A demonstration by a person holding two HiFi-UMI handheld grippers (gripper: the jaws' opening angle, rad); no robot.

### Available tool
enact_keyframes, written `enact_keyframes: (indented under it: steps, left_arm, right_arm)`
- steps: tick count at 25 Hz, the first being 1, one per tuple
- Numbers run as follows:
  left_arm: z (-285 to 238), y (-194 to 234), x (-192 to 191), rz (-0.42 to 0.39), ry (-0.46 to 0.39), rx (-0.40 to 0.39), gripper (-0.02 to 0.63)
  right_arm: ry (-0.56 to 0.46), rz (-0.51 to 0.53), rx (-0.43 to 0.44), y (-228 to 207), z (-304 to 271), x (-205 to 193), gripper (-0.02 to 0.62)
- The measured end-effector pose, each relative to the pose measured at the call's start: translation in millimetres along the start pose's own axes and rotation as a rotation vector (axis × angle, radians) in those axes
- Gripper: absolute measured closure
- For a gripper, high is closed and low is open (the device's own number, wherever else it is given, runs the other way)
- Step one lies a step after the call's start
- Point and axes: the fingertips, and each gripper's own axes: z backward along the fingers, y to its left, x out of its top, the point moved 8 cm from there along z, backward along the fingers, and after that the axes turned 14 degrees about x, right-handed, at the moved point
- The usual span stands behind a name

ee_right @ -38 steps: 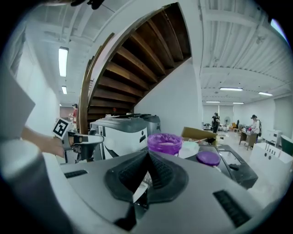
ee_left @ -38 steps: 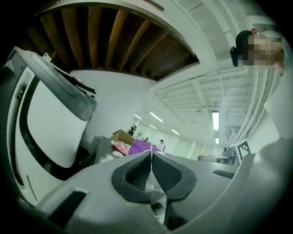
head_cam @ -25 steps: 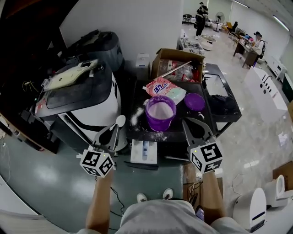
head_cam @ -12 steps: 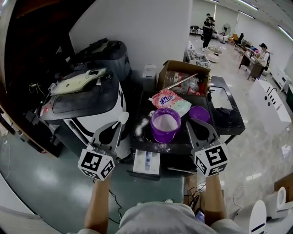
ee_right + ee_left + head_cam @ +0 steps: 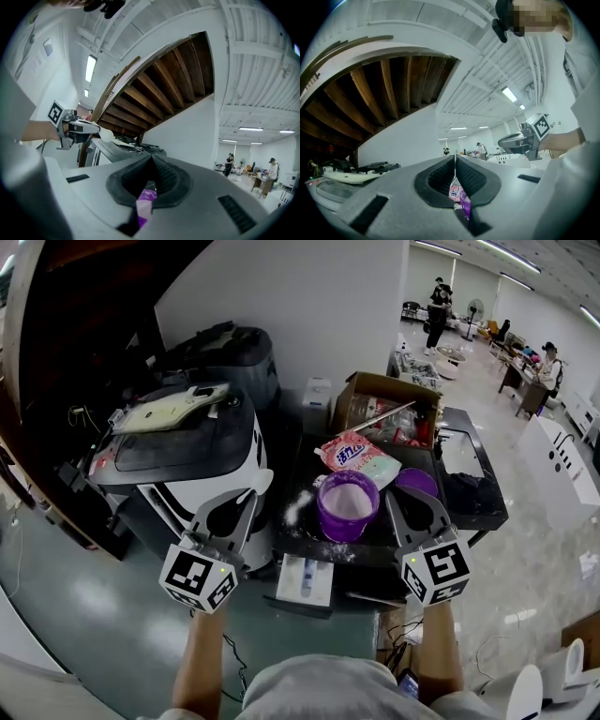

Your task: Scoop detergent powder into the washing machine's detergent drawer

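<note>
My left gripper (image 5: 244, 501) is shut on the handle of a white spoon (image 5: 262, 482), whose bowl sticks out past the jaws in front of the washing machine (image 5: 178, 451). In the left gripper view the jaws (image 5: 455, 161) are pressed together. The right gripper view shows the same spoon (image 5: 107, 135). My right gripper (image 5: 396, 495) is shut with nothing in it, just right of the open purple tub of white powder (image 5: 347, 505). A white drawer (image 5: 305, 579) with a blue insert sticks out below the black table's front edge.
On the black table (image 5: 309, 531) lie a pink detergent bag (image 5: 359, 456), the tub's purple lid (image 5: 418, 482) and spilled powder (image 5: 293, 507). A cardboard box (image 5: 386, 409) stands behind. People stand far off in the hall.
The head view has shifted, so the table sits a little lower and further right. Both grippers keep their places before the table, jaws unchanged.
</note>
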Motion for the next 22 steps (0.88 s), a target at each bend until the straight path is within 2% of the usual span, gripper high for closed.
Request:
enact_keyframes:
  steps: [22]
  left_arm:
    - [7, -10, -19, 0.007, 0.054, -0.018, 0.592]
  right_arm:
    - [0.060, -0.002, 0.037, 3, -1, -19, 0.598]
